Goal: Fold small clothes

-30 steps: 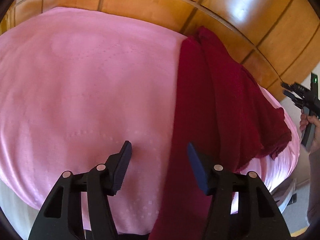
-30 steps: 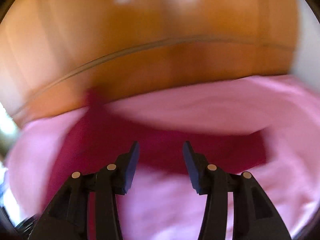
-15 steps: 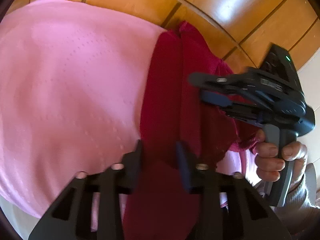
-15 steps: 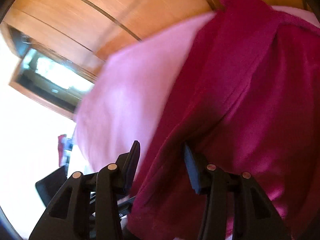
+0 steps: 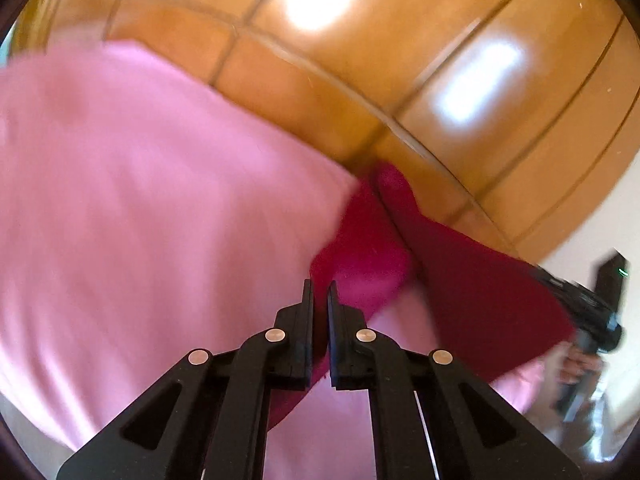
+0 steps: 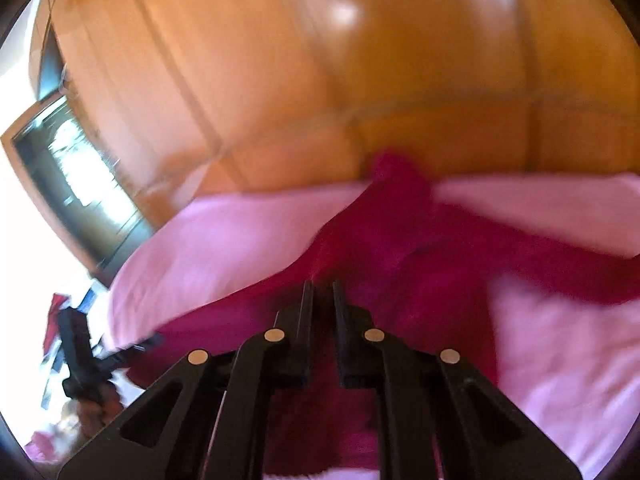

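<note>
1. The left gripper (image 5: 320, 292) is pinching an edge of the dark red garment (image 5: 472, 280); its jaws are closing on the cloth, nearly together, with the fabric passing between the black fingers (image 5: 307, 320).
2. The right gripper (image 6: 320, 292) is likewise clamping the same red garment (image 6: 420, 264); its jaws are closing, almost pressed together, and the cloth is running between them.
3. The garment is lying partly on the pink bedspread (image 5: 140, 220) and is being held up at the two pinched points, so that it is stretching between the grippers in a taut fold.
4. In the left wrist view, the garment's far end is reaching the back edge of the bedspread, beside the wooden panelling (image 5: 400, 60).
5. In the same view, the right gripper (image 5: 552, 280) is appearing at the right margin, touching the garment's far corner, with a hand (image 5: 580, 364) gripping its handle below.
6. In the right wrist view, the left gripper (image 6: 154, 338) is showing at the lower left, at the garment's edge; both views are blurring, so fine detail cannot be told.
7. A bright window (image 6: 80, 168) is standing at the left of the right wrist view, beside the wooden panelling (image 6: 360, 60).
</note>
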The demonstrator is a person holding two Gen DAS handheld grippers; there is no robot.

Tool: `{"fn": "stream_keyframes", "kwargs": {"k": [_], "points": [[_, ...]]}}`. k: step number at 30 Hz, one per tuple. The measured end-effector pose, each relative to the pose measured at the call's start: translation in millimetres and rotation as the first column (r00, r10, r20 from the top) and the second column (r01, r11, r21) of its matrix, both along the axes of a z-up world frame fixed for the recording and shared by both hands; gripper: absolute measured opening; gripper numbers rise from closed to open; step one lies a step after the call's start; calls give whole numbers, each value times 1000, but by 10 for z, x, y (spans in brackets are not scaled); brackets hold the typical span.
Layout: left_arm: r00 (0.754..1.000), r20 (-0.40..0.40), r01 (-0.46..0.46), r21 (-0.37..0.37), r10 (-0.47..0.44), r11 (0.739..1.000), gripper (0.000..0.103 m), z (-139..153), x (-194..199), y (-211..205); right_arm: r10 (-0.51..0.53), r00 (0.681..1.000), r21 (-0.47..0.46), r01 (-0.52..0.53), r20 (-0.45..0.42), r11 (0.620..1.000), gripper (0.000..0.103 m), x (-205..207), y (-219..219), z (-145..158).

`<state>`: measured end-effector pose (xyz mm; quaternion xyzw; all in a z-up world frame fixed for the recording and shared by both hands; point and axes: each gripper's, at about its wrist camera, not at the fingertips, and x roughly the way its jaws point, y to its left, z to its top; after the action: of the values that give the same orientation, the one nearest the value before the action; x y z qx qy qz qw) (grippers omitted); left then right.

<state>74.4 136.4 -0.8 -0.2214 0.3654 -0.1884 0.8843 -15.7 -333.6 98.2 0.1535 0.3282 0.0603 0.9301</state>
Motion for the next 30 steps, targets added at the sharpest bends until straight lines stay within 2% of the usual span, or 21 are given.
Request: {"fn": "stream_keyframes", "kwargs": {"k": [2,4,5,6,9,10,11,13,14,16,17,18,20,23,25,26,28,29,30], "points": [[999,32,-46,78,43,996,4,134,248,66,-76,997,-53,77,11,996,7,-64,-252,55],[995,28,-96,154,92,983,5,215,574,70,-172,985,-141,172,14,975,7,-96,-539,62],[992,19,-125,184,123,975,5,194,671,94,-240,971,-235,238,21,942,0,-99,-672,42],[991,19,-135,206,134,969,5,201,754,82,-311,950,-323,301,23,897,0,-96,-831,4],[983,94,-180,299,159,937,5,268,833,-119,-438,899,-370,403,-12,837,0,-60,-1246,-132],[980,94,-194,316,173,929,10,266,831,-183,-490,872,-414,440,-17,797,0,-91,-1424,-195],[977,91,-212,321,193,923,27,247,815,-214,-517,855,-416,459,-34,785,0,-148,-1579,-244],[973,112,-225,297,200,928,45,248,690,-211,-505,857,-298,458,-101,837,0,-247,-1811,-343],[974,117,-220,291,194,931,45,224,668,-268,-492,863,-266,451,-113,852,0,-286,-1843,-375],[980,92,-194,299,174,934,45,123,598,-365,-453,881,-234,416,-135,879,14,-395,-1750,-439],[982,83,-187,299,170,936,45,114,534,-428,-424,893,-198,393,-151,898,49,-429,-1663,-479],[984,77,-178,297,162,938,45,83,503,-463,-391,906,-164,366,-161,916,76,-486,-1589,-564],[989,58,-149,292,138,945,48,16,428,-537,-319,926,-128,298,-202,946,74,-539,-1431,-719],[994,40,-107,269,100,957,57,-44,327,-655,-167,938,12,180,-303,984,75,-532,-1147,-1124],[997,26,-71,253,66,965,58,-67,258,-725,-83,923,34,103,-375,994,75,-479,-933,-1379],[998,18,-56,250,53,967,58,-81,233,-759,-75,912,20,91,-404,996,75,-374,-757,-1461],[1000,-3,-22,235,23,972,58,-132,199,-816,-69,898,23,88,-435,996,74,-344,-707,-1567],[1000,-14,-4,229,7,973,58,-176,158,-867,-59,901,30,80,-430,996,62,-355,-698,-1531],[1000,-27,21,218,-15,976,58,-205,135,-896,-43,905,35,64,-423,997,26,-371,-699,-1454]]}}
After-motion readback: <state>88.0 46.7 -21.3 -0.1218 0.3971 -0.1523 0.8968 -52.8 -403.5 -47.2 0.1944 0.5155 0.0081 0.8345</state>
